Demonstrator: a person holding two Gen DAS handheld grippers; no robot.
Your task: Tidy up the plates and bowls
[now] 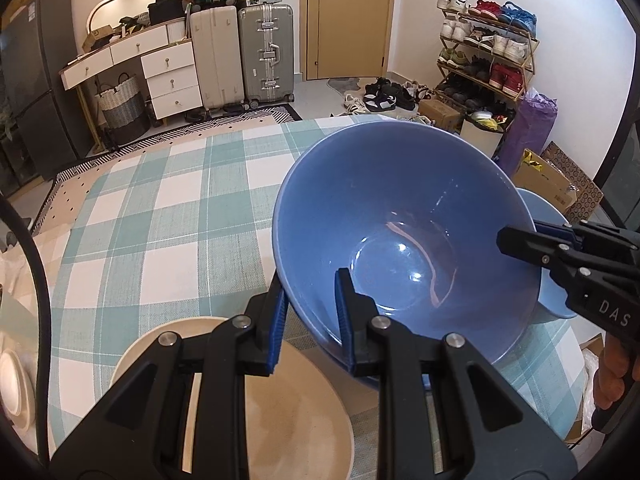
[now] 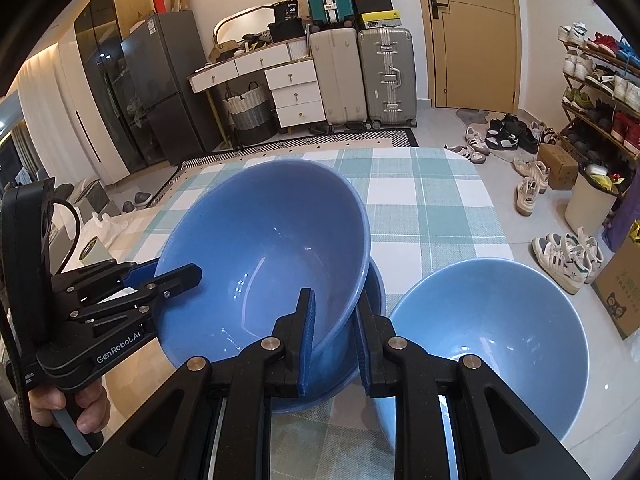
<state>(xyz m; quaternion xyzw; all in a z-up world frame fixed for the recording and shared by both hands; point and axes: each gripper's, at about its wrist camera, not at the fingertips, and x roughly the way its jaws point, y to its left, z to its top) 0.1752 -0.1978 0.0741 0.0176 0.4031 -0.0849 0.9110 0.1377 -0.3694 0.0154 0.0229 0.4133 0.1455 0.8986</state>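
Bowls are the business here: a big blue bowl [image 1: 400, 232] hangs tilted above the checked bench [image 1: 160, 208], with a second blue bowl [image 2: 360, 320] directly under it, its rim peeping out below the tilted one. The left gripper [image 1: 310, 312] has its jaws closed on the big bowl's near rim, one finger inside and one outside the wall. The right gripper [image 2: 334, 340] has its jaws clamped on the opposite side of the same rim; whether they also catch the rim of the bowl beneath cannot be told. Just right of the big bowl stands a paler blue bowl [image 2: 492, 344], upright on the bench and apart from the jaws. A cream plate [image 1: 280, 400] lies to the big bowl's left, close under the left gripper. This looks like the nesting step, the big bowl being set into the one below. The next move likely calls for levelling the tilted bowl, sinking it evenly so the rims do not knock, then letting go on both sides.
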